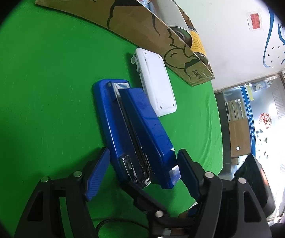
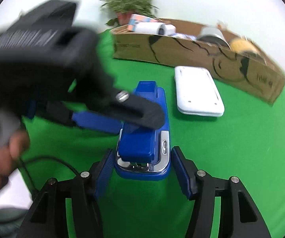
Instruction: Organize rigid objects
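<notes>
Two grippers meet at one blue plastic stapler [image 1: 134, 130] lying on the green cloth-covered counter [image 1: 43, 79], just beside a flat white rectangular plastic device [image 1: 156, 83] and near the long brown cardboard box [image 1: 142, 29] that already holds rolls and a yellow-labelled can. The left gripper [image 1: 143, 170] has its fingers spread wide on either side of the stapler's hinge end, with a gap on both sides and nothing gripped. The right gripper [image 2: 140, 170] likewise straddles the stapler's metal-nosed front end, fingers wide apart and not yet touching. In the right wrist view the left tool is blurred, one finger [image 2: 142, 113] crossing over the stapler's top. Only one gripper probably needs to take it: centre the body between the pads, close squarely on the flat sides rather than the sprung lid, then lift level toward the box.
</notes>
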